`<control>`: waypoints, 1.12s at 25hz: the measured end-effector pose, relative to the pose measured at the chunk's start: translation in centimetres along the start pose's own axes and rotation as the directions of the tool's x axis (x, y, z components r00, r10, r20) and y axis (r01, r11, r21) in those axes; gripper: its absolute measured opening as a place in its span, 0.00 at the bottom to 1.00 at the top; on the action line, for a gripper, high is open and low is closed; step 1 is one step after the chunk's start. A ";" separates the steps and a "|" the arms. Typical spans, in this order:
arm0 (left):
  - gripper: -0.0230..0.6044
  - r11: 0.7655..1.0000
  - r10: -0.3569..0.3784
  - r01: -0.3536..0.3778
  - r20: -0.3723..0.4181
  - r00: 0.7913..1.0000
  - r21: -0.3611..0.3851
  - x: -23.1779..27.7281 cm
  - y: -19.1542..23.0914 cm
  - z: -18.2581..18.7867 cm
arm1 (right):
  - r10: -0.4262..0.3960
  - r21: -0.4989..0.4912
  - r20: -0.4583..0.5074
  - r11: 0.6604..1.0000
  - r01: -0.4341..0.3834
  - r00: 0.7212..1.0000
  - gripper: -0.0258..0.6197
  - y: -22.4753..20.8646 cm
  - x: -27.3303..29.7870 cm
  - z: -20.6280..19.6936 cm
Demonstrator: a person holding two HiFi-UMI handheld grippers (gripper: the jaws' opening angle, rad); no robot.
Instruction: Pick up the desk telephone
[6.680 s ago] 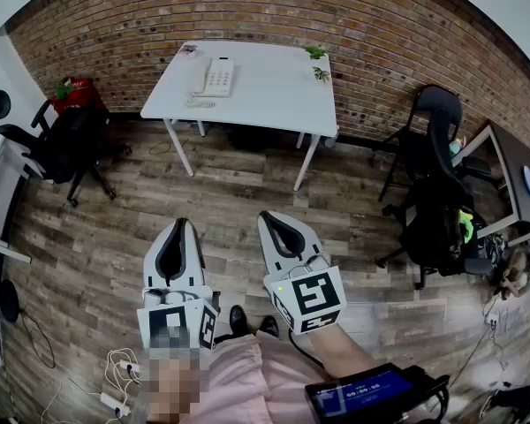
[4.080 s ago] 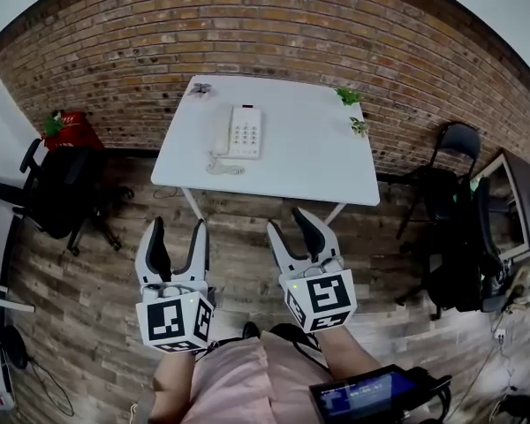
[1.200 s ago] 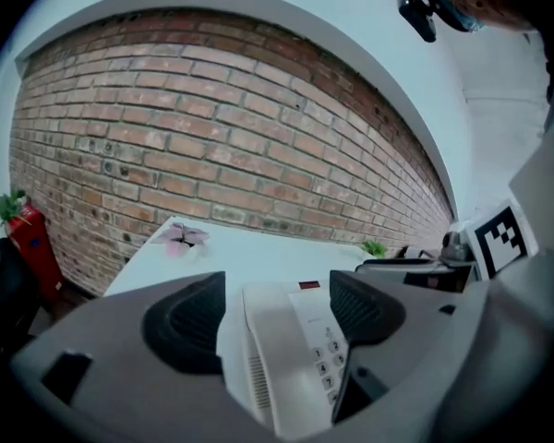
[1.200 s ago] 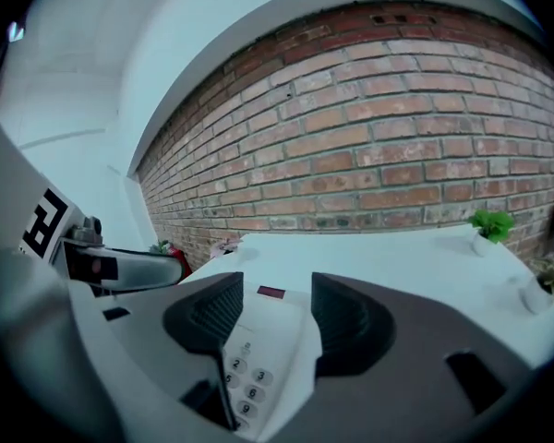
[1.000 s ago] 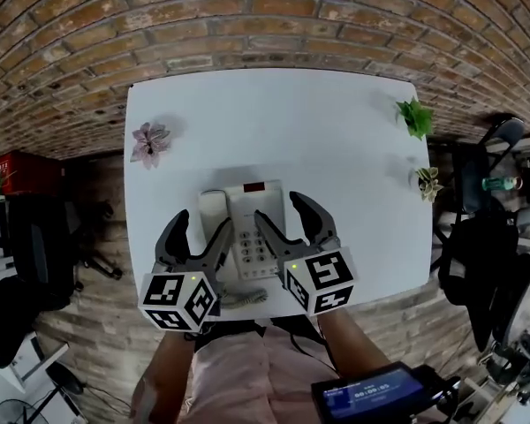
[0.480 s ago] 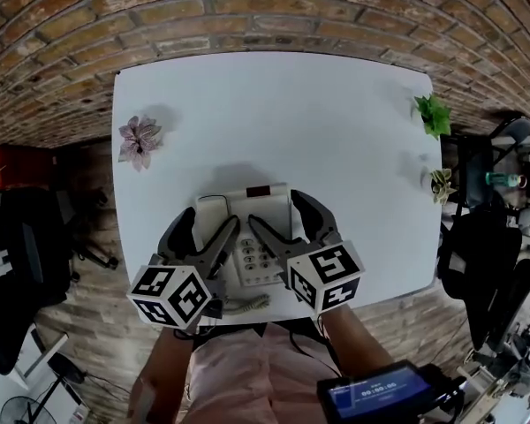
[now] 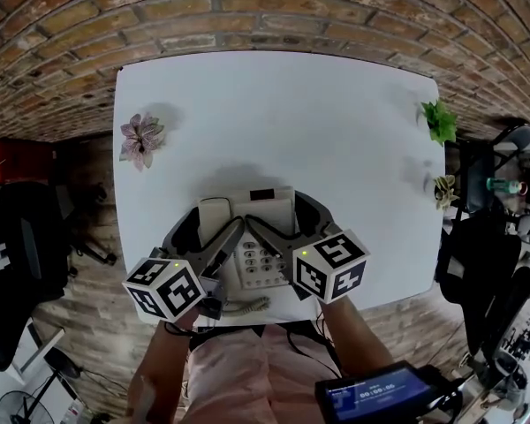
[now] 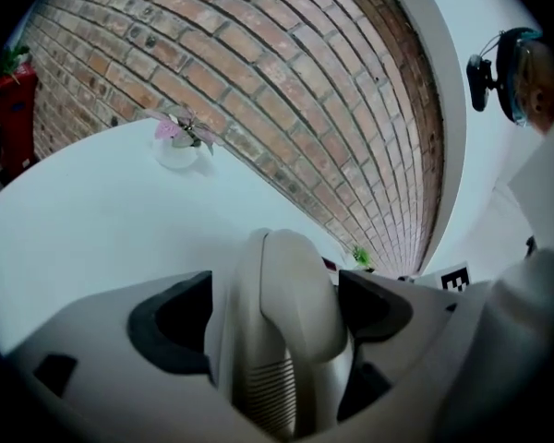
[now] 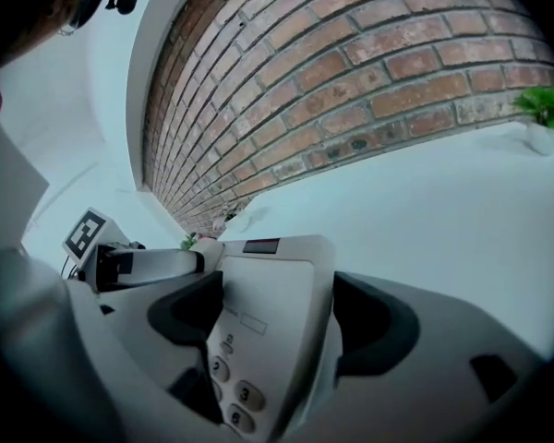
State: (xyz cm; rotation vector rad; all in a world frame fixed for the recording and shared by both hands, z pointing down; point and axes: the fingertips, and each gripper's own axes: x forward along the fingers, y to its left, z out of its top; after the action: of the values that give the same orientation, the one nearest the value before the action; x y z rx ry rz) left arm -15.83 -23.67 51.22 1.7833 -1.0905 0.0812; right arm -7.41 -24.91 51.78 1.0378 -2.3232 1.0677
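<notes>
A white desk telephone (image 7: 263,259) lies on the white table (image 7: 336,131) near its front edge, with the handset (image 7: 214,212) on its cradle on the left side. My left gripper (image 7: 210,225) straddles the handset (image 8: 286,293); its jaws have just been opening and both dark pads (image 8: 171,326) stand beside it. My right gripper (image 7: 281,215) straddles the right half of the base (image 9: 272,293), keypad below. Its jaws have also just been opening, and its pads (image 9: 369,326) sit close to the base's edge without pressing.
A pink flower pot (image 7: 140,140) stands at the table's left, two small green plants (image 7: 440,122) (image 7: 443,188) at its right edge. The coiled cord (image 7: 247,306) lies at the front edge. A brick wall runs behind. Office chairs (image 7: 486,254) stand beside the table.
Both grippers have sunk down over the telephone and their jaws have spread wider. The left now brackets the handset, the right the base. Earlier, I walked up to the table.
</notes>
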 end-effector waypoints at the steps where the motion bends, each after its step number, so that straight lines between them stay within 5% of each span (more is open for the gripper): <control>1: 0.71 1.000 -0.012 0.012 -0.006 1.000 -0.013 0.2 0.0 -0.1 | 0.014 0.006 0.002 1.000 -0.014 1.000 0.64 0.0 0.0 0.0; 13: 0.72 0.998 -0.069 0.069 -0.016 0.997 -0.004 -0.7 -0.9 -1.0 | 0.078 -0.127 0.180 0.990 -0.055 0.981 0.53 1.3 -2.0 1.1; 20: 0.74 0.970 -0.212 0.206 -0.037 0.976 -0.127 -0.9 -1.0 -3.0 | 0.102 -0.163 0.223 0.984 -0.066 0.969 0.53 1.6 -2.7 1.2; 28: 0.74 0.974 -0.223 0.221 -0.044 0.974 -0.056 -0.6 -1.8 -2.9 | 0.096 -0.151 0.231 0.987 -0.062 0.968 0.53 1.2 -3.4 0.6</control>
State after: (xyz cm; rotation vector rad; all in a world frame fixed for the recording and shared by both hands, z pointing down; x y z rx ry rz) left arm -13.69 -20.89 51.08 1.8362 -0.8443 -0.0371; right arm -6.09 -23.25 48.73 1.0765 -2.6080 0.8283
